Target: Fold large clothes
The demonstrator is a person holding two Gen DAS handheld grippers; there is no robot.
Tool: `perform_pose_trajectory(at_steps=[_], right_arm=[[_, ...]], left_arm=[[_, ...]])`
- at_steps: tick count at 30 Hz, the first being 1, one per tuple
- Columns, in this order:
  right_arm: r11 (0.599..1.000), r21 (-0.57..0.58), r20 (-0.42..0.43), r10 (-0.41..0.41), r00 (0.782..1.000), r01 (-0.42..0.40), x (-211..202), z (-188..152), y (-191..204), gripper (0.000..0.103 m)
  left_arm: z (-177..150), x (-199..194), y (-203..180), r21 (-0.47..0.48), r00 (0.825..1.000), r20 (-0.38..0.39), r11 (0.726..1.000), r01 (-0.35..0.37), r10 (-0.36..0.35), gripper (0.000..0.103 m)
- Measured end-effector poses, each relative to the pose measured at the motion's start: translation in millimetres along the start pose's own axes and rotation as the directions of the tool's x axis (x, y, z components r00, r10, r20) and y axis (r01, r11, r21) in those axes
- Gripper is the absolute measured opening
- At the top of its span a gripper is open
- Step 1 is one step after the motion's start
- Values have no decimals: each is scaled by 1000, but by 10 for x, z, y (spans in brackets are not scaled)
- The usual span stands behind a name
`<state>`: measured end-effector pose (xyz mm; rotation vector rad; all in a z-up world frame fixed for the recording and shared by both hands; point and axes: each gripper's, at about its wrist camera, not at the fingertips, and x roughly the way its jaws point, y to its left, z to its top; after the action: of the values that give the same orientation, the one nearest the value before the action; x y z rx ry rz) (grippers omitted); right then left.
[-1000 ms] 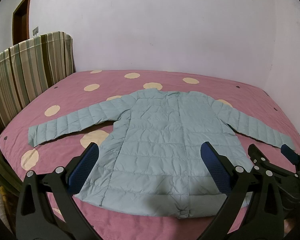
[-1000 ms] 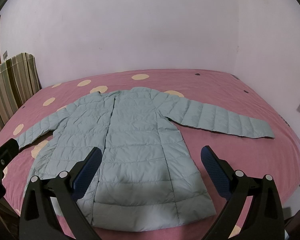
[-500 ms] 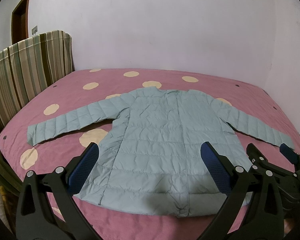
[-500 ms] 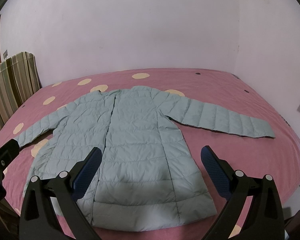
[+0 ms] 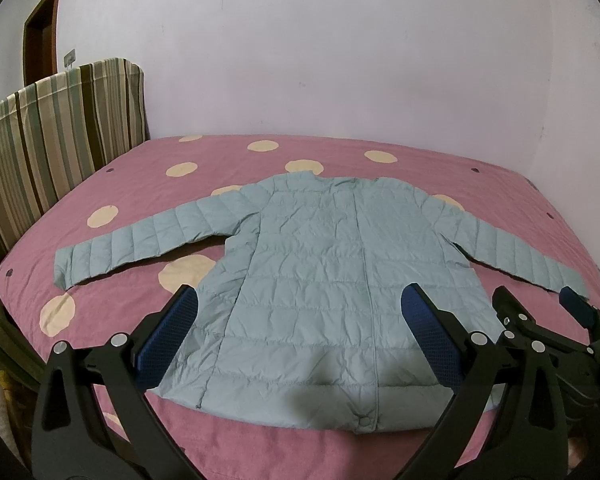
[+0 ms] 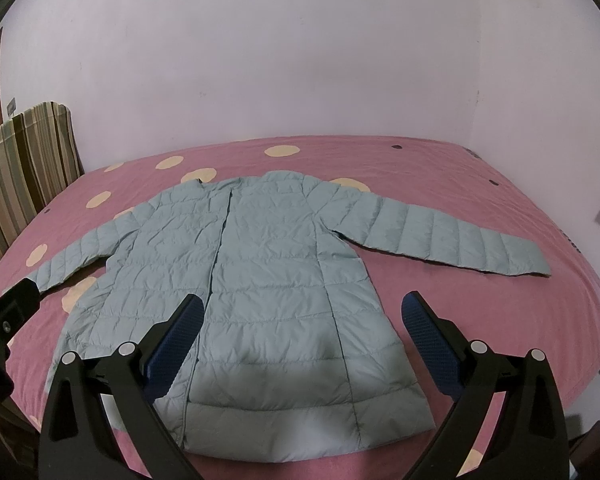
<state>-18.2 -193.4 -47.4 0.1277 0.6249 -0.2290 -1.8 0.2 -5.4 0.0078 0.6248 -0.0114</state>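
Nothing moved | jacket [image 5: 332, 280] flat, collar far, hem near | both grippers' jaws open, empty

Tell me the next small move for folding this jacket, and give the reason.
Probably bring the right gripper out to the cuff of the right sleeve and close on it, ready to fold it across the body. The jacket lies flat on the bed with both sleeves spread wide, and both grippers, the left gripper too, hang open near the hem, holding nothing.
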Motion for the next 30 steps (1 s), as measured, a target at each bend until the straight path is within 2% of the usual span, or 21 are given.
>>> perform_pose_trajectory(at_steps=[23,30], right_arm=[[1000,-2,-2,-1,1000,1,5,1,19,98],[1000,-4,-6,-1,1000,1,21,-21,20,98]], left_arm=[[-39,10,10,-1,1000,-4,1000,0,0,101],[-142,40,22,-6,1000,-13,1000,-1,1,101]])
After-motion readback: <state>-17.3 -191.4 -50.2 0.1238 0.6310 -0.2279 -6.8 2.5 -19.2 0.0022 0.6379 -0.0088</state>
